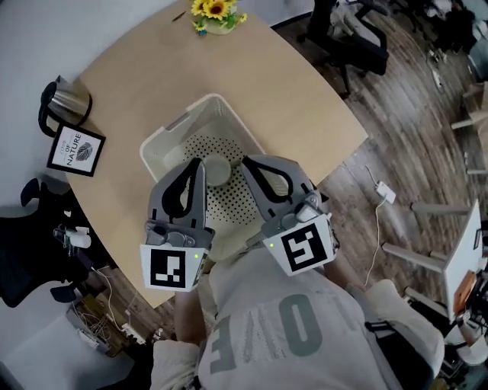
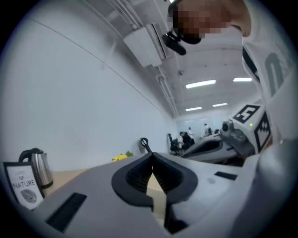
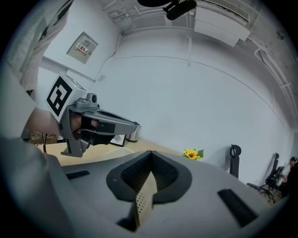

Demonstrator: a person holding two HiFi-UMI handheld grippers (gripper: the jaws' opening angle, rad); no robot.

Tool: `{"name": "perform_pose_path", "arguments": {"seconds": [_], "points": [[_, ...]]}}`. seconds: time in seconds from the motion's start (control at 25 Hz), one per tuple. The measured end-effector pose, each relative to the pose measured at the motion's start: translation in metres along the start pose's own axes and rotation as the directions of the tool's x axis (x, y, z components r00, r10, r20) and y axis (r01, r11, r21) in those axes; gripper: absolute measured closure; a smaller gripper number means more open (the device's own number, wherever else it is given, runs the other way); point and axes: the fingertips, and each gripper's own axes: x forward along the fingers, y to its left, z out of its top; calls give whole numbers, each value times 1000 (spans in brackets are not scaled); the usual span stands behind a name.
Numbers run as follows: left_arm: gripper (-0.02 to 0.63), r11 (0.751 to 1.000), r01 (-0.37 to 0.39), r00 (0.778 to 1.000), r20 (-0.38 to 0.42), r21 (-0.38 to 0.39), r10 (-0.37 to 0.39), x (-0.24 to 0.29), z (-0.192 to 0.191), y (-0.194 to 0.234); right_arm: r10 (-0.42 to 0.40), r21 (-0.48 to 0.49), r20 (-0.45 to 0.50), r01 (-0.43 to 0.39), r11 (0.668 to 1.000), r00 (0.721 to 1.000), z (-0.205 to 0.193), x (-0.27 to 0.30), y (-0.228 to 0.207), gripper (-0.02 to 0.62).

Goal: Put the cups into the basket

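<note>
Your left tongs (image 1: 200,162) and right tongs (image 1: 245,161) were both clenched on nothing, above the white perforated plastic basket (image 1: 164,148) on the round wooden table (image 1: 152,68). A pale round cup (image 1: 217,169) sat inside the basket, between their tips.

Head above basket (image 1: 164,145); others seemingly level

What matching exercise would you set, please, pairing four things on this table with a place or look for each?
Things:
1. cup
2. kettle
3. sunflowers
4. framed sign

Place or look:
A. yellow, at the far edge of the table
B. inside the white perforated basket
C. shiny metal with a black handle, at the table's left edge
D. black border, white face with print, lying just nearer than the kettle

Pairs: 1-B, 2-C, 3-A, 4-D
</note>
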Motion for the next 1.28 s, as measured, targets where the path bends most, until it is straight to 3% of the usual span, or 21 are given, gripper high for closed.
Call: {"name": "perform_pose_path", "arguments": {"seconds": [0.12,0.24,0.56,0.84,1.04,1.28], "points": [[597,989,-145,984,103,4,144,-19,7,17,2,-5,24,-2,1000,1000,10,4,5,597],[597,978,-207,971,124,30,202,-26,8,26,16,-21,29,-16,1000,999,17,15,12,597],[597,963,-265,953,163,46,255,-29,14,32,65,-61,31,-63,996,997,19,31,21,597],[597,949,-313,945,112,39,307,-31,-1,48,94,-73,12,-93,993,995,16,37,27,597],[597,947,-320,938,141,-9,318,-37,0,52,117,-81,8,-116,990,993,17,40,33,597],[597,947,-320,938,148,20,314,-41,4,48,128,-91,12,-126,988,992,22,39,37,597]]}}
